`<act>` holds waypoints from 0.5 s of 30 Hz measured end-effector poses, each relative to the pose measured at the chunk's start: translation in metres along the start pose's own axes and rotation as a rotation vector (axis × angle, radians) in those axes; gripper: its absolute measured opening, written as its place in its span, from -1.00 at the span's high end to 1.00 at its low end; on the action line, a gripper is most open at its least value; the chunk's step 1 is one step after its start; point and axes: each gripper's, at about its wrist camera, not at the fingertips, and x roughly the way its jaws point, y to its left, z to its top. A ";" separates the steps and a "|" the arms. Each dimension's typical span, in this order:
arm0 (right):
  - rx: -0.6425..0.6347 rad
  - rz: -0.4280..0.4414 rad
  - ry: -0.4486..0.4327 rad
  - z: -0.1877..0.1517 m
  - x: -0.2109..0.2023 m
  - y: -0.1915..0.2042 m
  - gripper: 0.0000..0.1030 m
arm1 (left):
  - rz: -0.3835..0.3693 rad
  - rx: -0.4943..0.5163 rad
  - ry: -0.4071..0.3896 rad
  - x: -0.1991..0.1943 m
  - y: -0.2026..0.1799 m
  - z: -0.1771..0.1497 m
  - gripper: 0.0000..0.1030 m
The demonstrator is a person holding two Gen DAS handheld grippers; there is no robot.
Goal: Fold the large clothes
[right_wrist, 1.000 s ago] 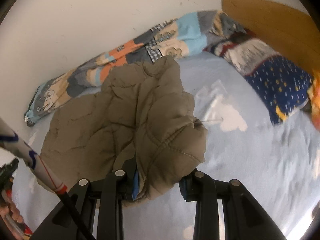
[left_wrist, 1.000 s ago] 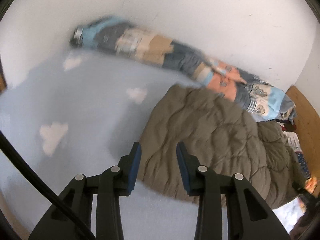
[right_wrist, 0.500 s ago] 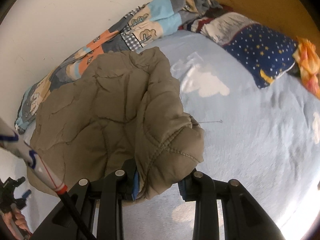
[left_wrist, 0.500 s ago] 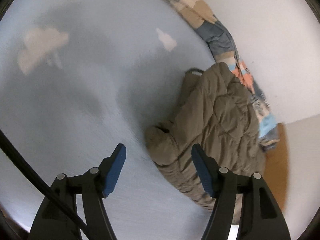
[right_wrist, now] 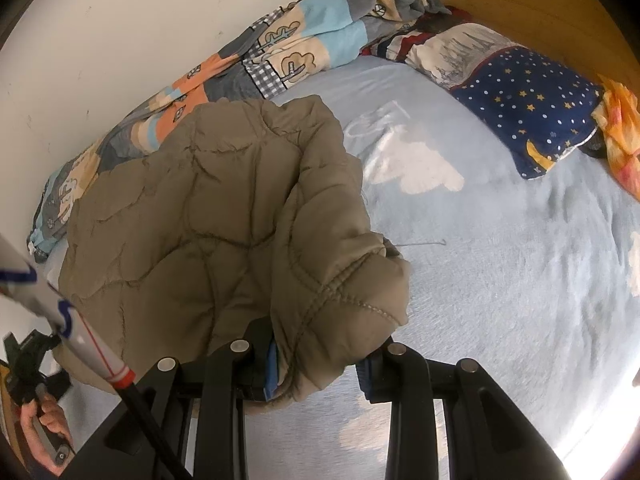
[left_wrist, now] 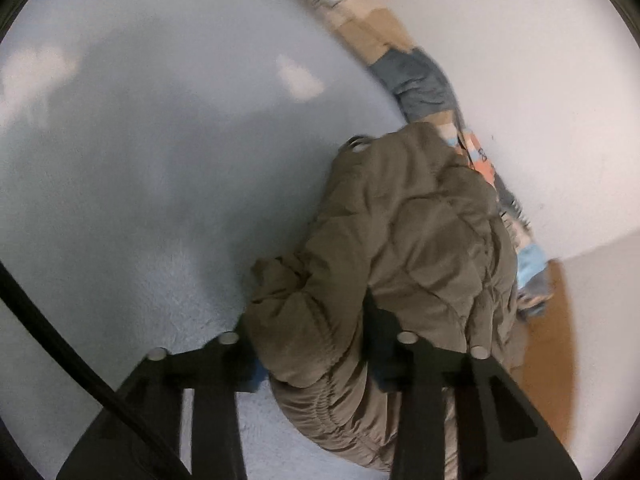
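An olive-brown quilted jacket (left_wrist: 400,240) lies crumpled on the light blue bed sheet (left_wrist: 120,160), close to the wall. My left gripper (left_wrist: 312,344) is down at its near edge. Its jaws are closing, and a bunched fold of the gathered hem fills the space between them. In the right wrist view the same jacket (right_wrist: 200,220) spreads to the left, and my right gripper (right_wrist: 316,360) is shut on a stitched corner that drapes over its fingers. The pads of both grippers are mostly hidden by cloth.
A patchwork quilt (right_wrist: 280,52) runs along the white wall behind the jacket. A starry blue pillow (right_wrist: 528,108) and an orange cloth (right_wrist: 620,136) lie by the wooden headboard (right_wrist: 520,0). A person's hand (right_wrist: 44,424) grips a handle at lower left. The cloud-print sheet (right_wrist: 500,280) stretches right.
My left gripper came down onto the jacket's edge, opened wide, then closed round a bunched fold. My right gripper kept its hold and sank a little.
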 end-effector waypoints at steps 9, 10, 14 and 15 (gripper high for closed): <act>0.043 -0.017 -0.006 0.003 -0.009 -0.022 0.38 | 0.100 0.234 -0.040 -0.063 -0.038 -0.056 0.43; 0.042 -0.019 -0.006 0.002 -0.011 -0.025 0.38 | 0.110 0.255 -0.035 -0.067 -0.037 -0.063 0.43; 0.037 -0.018 0.023 -0.007 -0.009 -0.038 0.37 | 0.144 0.288 0.001 -0.061 -0.025 -0.077 0.41; 0.036 -0.015 0.034 -0.009 -0.006 -0.039 0.37 | 0.140 0.276 0.007 -0.059 -0.020 -0.076 0.38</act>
